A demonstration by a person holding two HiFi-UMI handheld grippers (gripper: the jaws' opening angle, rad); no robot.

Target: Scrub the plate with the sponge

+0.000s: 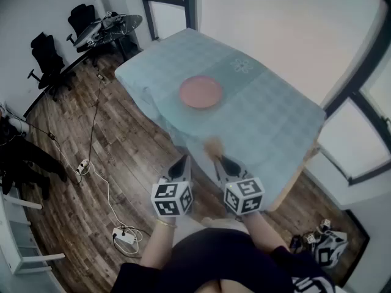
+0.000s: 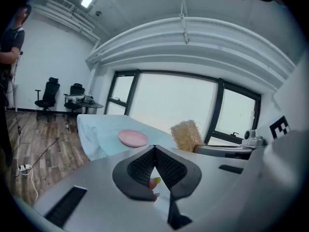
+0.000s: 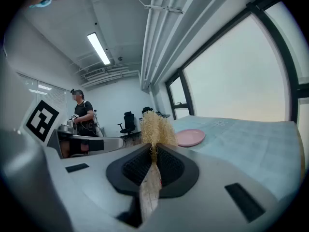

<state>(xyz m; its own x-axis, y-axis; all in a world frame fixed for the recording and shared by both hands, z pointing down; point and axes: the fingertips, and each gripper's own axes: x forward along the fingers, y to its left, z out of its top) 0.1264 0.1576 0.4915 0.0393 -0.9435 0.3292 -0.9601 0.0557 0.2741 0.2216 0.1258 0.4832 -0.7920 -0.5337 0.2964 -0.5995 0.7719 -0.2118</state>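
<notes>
A round pink plate (image 1: 200, 92) lies on a table covered with a pale blue cloth (image 1: 269, 121). Both grippers hang side by side off the table's near edge, short of the plate. My right gripper (image 1: 217, 159) is shut on a straw-coloured fibrous sponge (image 1: 212, 146), which sticks out past its tips. In the right gripper view the sponge (image 3: 155, 128) stands up from the right gripper (image 3: 153, 149), with the plate (image 3: 189, 137) beyond it. My left gripper (image 1: 183, 160) is shut with nothing in it. Its own view shows the left gripper (image 2: 154, 148), the plate (image 2: 133, 138) ahead and the sponge (image 2: 186, 135) to the right.
Wooden floor surrounds the table, with cables and a power strip (image 1: 125, 237) at the left. Office chairs (image 1: 47, 57) and a small round table (image 1: 116, 26) stand at the far left. A person (image 3: 83, 114) stands in the room. Windows run behind the table; a bag (image 1: 327, 246) lies at the lower right.
</notes>
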